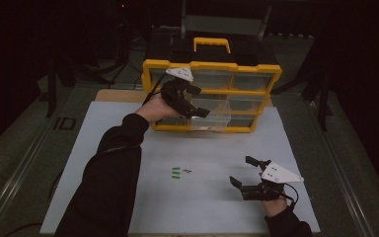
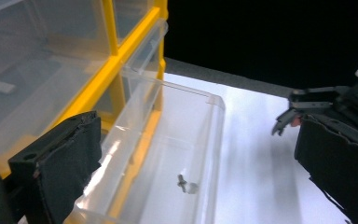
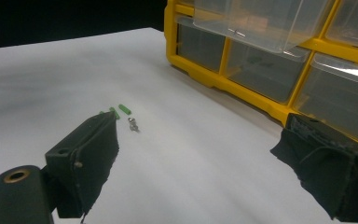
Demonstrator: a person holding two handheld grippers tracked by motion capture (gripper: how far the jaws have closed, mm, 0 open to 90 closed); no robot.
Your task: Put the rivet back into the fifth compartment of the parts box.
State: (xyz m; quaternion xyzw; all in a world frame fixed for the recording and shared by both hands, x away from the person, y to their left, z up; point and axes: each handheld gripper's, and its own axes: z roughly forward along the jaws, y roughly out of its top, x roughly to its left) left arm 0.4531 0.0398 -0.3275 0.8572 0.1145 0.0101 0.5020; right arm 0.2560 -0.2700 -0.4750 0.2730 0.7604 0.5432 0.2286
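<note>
- Black-padded left gripper (image 1: 197,101), jaws apart and holding nothing, hangs over the pulled-out clear drawer (image 2: 186,140) of the yellow organizer (image 1: 212,69), upper centre of the high view.
- A small screw (image 2: 182,181) lies on the drawer floor, directly below those jaws.
- Right gripper (image 1: 244,173), open and empty, rests lower right on the white bench (image 1: 128,143).
- A loose screw (image 3: 133,124) beside green pieces (image 3: 123,109) lies left of it, long axis running roughly left-right; the right hand looks nearer.

Yellow cabinet (image 1: 211,66) (clear drawer (image 1: 212,116))

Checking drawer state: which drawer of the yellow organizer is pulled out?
The clear drawer in the lower middle of the yellow organizer, under the open left gripper. It juts forward with a small screw inside; the others sit flush.
</note>
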